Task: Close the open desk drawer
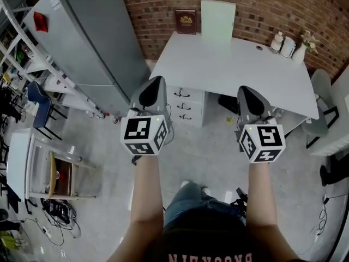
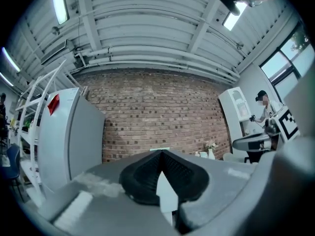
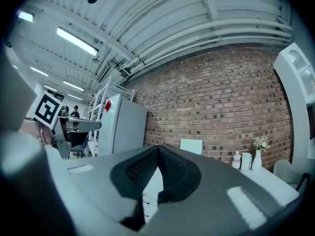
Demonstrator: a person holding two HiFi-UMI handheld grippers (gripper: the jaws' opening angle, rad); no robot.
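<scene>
Both grippers are held up level in front of the bench (image 1: 234, 64), well short of its front edge. The left gripper (image 1: 157, 81) is shut tight: its fingers (image 2: 142, 173) are pressed together at the tips with nothing caught between them. Same deal with the right gripper (image 1: 244, 90), whose fingers (image 3: 174, 173) are closed on nothing.

The drawer unit (image 1: 185, 106) is tucked under the bench at its left end, with three handled fronts stacked one above the other. It's seen between the two grippers, closer to the left one, and isn't touched by either. Which front is pulled out can't really be made out from the head view.

A book (image 1: 186, 22) and a white panel (image 1: 218, 21) are propped at the back of the bench against the brick wall (image 1: 262, 10).
</scene>
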